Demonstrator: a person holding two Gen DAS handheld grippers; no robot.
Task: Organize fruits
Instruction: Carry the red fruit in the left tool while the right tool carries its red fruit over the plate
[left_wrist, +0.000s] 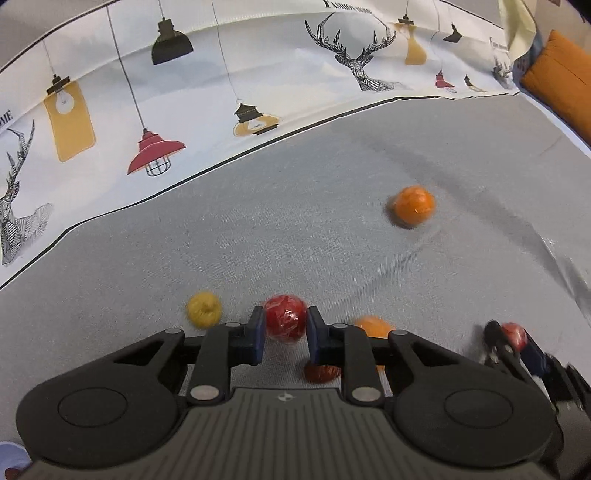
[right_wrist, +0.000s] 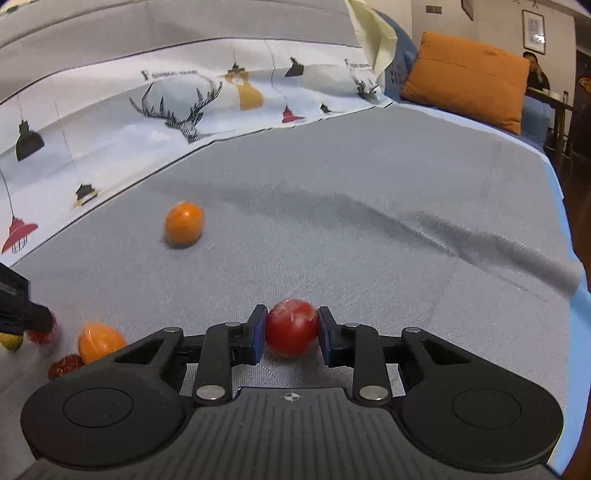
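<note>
My left gripper (left_wrist: 285, 317) is shut on a red fruit in shiny wrap (left_wrist: 284, 325), its blue pads pressing both sides. Beside it on the grey cloth lie a yellow fruit (left_wrist: 204, 309), an orange fruit (left_wrist: 373, 326) partly hidden by the finger, and a dark red fruit (left_wrist: 321, 372). Another orange fruit (left_wrist: 413, 204) lies farther off to the right. My right gripper (right_wrist: 291, 321) is shut on a second red fruit (right_wrist: 291, 332). In that view an orange fruit (right_wrist: 184, 224) lies far left, and another orange fruit (right_wrist: 98, 341) and a dark red fruit (right_wrist: 66, 365) lie near left.
The grey cloth (right_wrist: 369, 240) covers a soft surface with creases on the right. A white cloth printed with lamps and deer (left_wrist: 147, 110) borders it at the back. An orange cushion (right_wrist: 469, 77) rests at the far right, and a person (right_wrist: 535, 70) sits beyond it.
</note>
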